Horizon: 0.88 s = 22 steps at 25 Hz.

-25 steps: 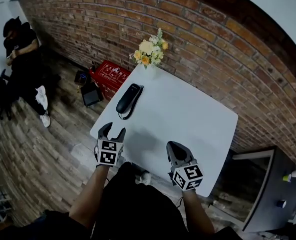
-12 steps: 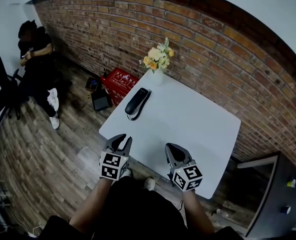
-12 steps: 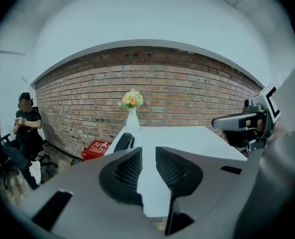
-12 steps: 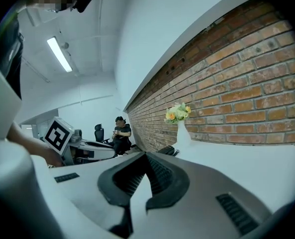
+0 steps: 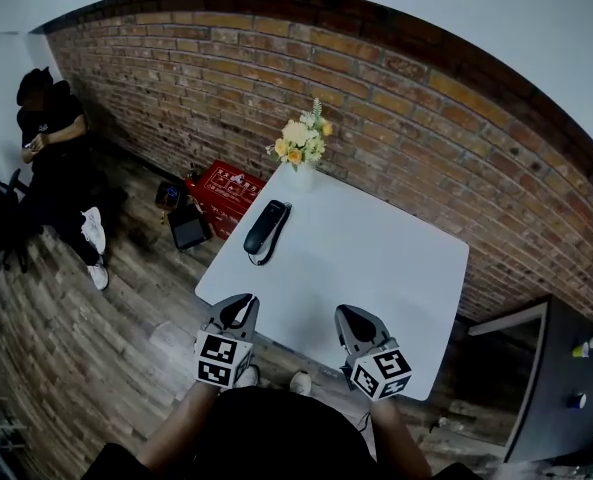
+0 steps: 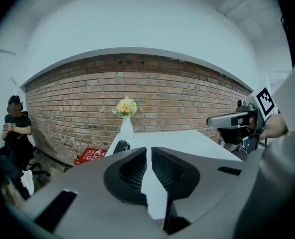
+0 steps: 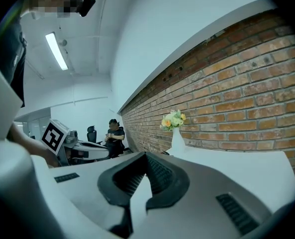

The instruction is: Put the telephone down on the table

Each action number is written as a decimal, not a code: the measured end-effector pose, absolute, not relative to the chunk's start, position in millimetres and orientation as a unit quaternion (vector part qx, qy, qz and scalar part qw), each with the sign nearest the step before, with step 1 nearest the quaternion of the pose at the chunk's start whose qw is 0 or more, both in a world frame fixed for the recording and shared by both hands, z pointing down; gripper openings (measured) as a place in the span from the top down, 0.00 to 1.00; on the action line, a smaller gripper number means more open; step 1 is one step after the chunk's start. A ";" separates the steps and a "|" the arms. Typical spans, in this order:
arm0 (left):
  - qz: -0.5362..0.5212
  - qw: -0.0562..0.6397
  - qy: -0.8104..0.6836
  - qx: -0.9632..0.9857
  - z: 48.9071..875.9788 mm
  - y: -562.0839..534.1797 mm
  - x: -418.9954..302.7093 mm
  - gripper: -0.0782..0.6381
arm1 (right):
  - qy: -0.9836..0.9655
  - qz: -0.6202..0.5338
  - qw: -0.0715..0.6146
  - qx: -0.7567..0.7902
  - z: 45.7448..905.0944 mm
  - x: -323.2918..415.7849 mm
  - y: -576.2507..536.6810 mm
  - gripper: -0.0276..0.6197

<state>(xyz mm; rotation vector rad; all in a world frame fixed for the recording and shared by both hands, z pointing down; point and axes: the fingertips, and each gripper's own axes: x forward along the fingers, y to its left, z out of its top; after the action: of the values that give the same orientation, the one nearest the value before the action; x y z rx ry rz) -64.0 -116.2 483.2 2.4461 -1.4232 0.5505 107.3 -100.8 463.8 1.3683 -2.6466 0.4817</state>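
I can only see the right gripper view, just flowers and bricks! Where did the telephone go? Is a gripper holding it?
Observer: No. The telephone lies flat on the white table, near one edge and a little nearer us than the flower vase.
Operator: What's the other gripper doing?
Observer: The left gripper is empty. Its jaws have just been closing and are down to a thin slit.
Operator: Is anything lying around under there?
Observer: A red crate sits on the wooden floor beside the table, on the telephone's side.
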 end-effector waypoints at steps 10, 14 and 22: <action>0.174 0.127 -0.465 0.859 476.1 -135.0 -86.9 0.87 | -0.862 0.148 0.053 0.483 446.9 86.7 -105.2 0.93; 0.178 0.125 -0.456 0.863 480.7 -138.5 -90.5 0.87 | -0.854 0.146 0.048 0.497 446.9 85.8 -107.3 0.93; 0.164 0.134 -0.443 0.871 480.9 -148.9 -99.7 0.87 | -0.842 0.154 0.058 0.514 455.1 78.8 -106.0 0.93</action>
<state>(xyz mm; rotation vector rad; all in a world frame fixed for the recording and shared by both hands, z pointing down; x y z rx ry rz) -99.7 -148.9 480.9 2.5253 -1.2851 0.4763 78.8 -106.0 455.1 1.5589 -2.5518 0.4659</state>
